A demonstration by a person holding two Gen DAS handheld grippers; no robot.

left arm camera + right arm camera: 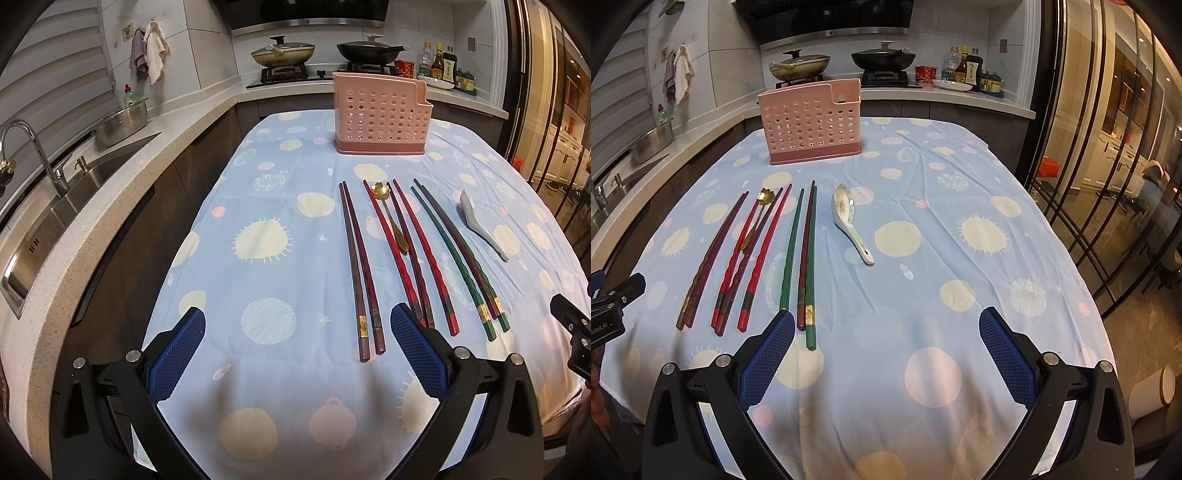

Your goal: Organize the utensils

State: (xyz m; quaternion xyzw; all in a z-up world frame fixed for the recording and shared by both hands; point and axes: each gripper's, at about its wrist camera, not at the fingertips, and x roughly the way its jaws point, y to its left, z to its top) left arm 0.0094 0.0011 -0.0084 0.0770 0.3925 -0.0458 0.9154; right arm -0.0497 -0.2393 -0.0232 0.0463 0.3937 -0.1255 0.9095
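On tablecloth [280,229]: eight chopsticks [408,254], two spoons [482,223].

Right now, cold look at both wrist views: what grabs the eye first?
The pink perforated holder standing upright at the far end of the blue patterned tablecloth. In front of it lies a row of chopsticks, red, dark brown and green, with a gold spoon among the red ones and a white ceramic spoon at the row's right. Both grippers, left gripper and right gripper, hover open, empty.
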